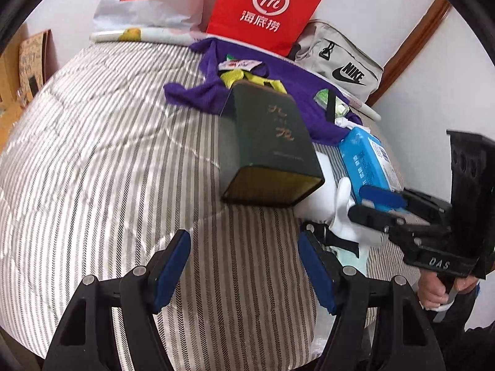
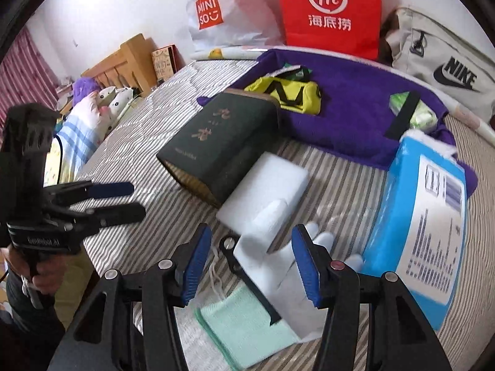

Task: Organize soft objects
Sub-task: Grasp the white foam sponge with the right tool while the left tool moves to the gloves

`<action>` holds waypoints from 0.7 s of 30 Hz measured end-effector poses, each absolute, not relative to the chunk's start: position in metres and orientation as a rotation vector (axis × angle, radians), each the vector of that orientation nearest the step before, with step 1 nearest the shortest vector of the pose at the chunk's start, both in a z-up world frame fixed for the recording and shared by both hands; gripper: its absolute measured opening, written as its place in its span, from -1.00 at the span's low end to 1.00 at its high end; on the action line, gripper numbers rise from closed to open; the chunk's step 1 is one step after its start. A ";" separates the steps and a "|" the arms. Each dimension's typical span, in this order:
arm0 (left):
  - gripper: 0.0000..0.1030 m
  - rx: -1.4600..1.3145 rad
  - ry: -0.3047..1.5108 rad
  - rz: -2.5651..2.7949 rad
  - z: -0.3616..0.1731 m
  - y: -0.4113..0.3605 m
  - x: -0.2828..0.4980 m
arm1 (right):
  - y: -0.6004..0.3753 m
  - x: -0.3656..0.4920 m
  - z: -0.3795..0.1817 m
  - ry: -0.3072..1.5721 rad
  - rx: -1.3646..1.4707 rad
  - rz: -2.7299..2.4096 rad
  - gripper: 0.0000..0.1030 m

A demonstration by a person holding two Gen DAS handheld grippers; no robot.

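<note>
My left gripper (image 1: 244,266) hangs open over the bare striped quilt (image 1: 108,154), with nothing between its pads. In front of it a dark green box (image 1: 269,142) lies on its side. My right gripper (image 2: 250,266) is open and its jaws are opening. It hovers over a white glove (image 2: 278,266) that lies on a mint cloth (image 2: 244,318); the pads do not press on it. A white foam block (image 2: 266,191) leans on the box (image 2: 222,142). A blue tissue pack (image 2: 423,232) lies to the right. Behind them, a purple towel (image 2: 340,108) carries a yellow pouch (image 2: 287,92).
A red paper bag (image 2: 328,9), a white Miniso bag (image 2: 210,12) and a beige Nike bag (image 2: 442,61) stand along the wall. Pillows and a plush toy (image 2: 89,108) lie by the wooden headboard (image 2: 123,61). A black strap (image 2: 247,278) crosses the glove. A hand (image 1: 433,293) holds the right gripper's handle.
</note>
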State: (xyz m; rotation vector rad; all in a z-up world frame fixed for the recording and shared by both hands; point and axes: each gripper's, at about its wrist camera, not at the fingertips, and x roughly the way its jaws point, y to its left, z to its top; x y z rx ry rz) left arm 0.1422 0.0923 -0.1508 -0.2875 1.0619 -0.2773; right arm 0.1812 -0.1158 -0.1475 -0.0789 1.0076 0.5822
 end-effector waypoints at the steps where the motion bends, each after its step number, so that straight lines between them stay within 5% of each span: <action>1: 0.36 -0.290 1.064 -0.280 -0.152 0.093 0.141 | -0.113 0.183 -0.147 1.004 -0.101 0.580 0.06; 5: 0.36 -0.305 1.066 -0.284 -0.157 0.097 0.140 | -0.102 0.193 -0.149 1.017 -0.174 0.599 0.29; 21: 0.36 -0.321 1.111 -0.287 -0.173 0.102 0.139 | -0.067 0.215 -0.181 1.069 -0.365 0.606 0.45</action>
